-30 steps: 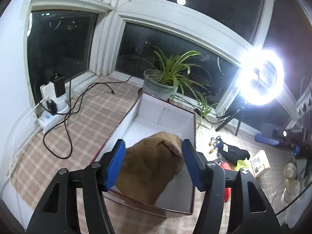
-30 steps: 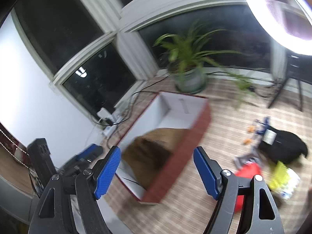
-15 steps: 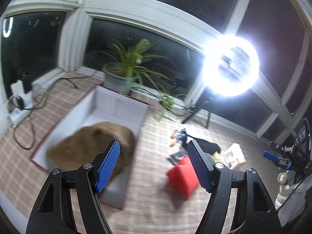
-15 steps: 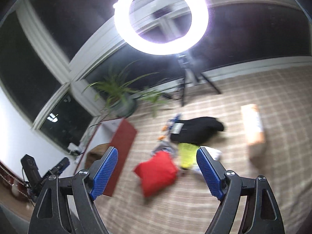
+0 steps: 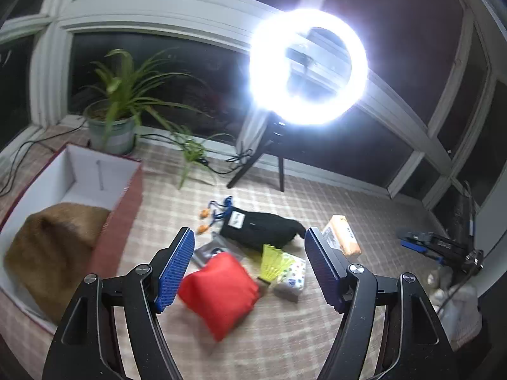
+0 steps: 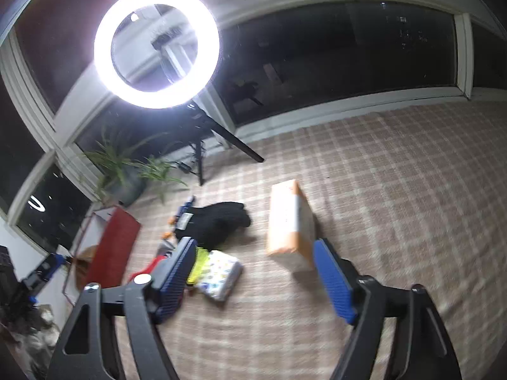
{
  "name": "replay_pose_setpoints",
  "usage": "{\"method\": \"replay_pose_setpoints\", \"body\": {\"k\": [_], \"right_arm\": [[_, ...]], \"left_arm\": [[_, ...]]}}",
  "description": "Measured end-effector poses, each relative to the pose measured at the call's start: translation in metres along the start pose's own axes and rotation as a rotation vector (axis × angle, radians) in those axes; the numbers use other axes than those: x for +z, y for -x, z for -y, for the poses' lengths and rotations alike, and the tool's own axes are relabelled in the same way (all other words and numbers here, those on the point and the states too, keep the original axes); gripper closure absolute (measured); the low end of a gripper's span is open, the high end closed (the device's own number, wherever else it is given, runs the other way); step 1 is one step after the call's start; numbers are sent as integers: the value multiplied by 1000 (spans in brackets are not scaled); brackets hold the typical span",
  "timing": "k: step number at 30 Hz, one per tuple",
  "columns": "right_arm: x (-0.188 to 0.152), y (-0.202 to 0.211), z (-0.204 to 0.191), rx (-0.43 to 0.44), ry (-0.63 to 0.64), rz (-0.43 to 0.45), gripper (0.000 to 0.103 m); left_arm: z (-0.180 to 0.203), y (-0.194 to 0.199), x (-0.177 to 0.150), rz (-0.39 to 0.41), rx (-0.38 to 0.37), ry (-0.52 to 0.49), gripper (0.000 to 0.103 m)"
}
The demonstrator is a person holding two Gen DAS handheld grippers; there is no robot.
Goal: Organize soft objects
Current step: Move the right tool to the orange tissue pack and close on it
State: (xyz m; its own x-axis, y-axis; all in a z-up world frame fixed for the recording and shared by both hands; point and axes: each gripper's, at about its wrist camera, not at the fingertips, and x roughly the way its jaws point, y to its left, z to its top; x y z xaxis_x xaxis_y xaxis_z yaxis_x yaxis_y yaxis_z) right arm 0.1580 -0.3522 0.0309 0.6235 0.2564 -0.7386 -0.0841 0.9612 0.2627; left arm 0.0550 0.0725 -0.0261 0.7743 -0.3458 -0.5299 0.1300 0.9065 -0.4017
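The left gripper (image 5: 250, 266) is hanging wide and empty above the red pouch (image 5: 218, 291) lying mid-rug (image 5: 317, 332), right of the box (image 5: 126, 196). The right gripper (image 6: 253, 275) (its jaws just narrowing, nothing between them) is hovering empty near the orange packet (image 6: 288, 224).

Bare rug (image 6: 396, 190) right; clutter (image 6: 218, 272) probably crowds left.

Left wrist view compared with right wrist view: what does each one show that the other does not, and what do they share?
Only the left wrist view shows the open white inside of the box with the brown soft object plainly lying in it, and the whole red pouch between the fingers of the open left claw.

Only the right wrist view shows the wide bare stretch of checked mat and the open, empty right claw.

Both show the ring light, potted plant, black bag, orange box and patterned packet.
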Motion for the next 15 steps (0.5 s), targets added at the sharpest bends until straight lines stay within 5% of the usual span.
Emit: {"method": "replay_pose_setpoints", "body": {"k": [6, 15], "right_arm": [[17, -48, 17, -16, 27, -79, 61], [18, -100, 21, -77, 131, -173, 66]], "left_arm": [[31, -31, 4, -35, -20, -43, 31], [65, -97, 1, -140, -76, -61, 31]]}}
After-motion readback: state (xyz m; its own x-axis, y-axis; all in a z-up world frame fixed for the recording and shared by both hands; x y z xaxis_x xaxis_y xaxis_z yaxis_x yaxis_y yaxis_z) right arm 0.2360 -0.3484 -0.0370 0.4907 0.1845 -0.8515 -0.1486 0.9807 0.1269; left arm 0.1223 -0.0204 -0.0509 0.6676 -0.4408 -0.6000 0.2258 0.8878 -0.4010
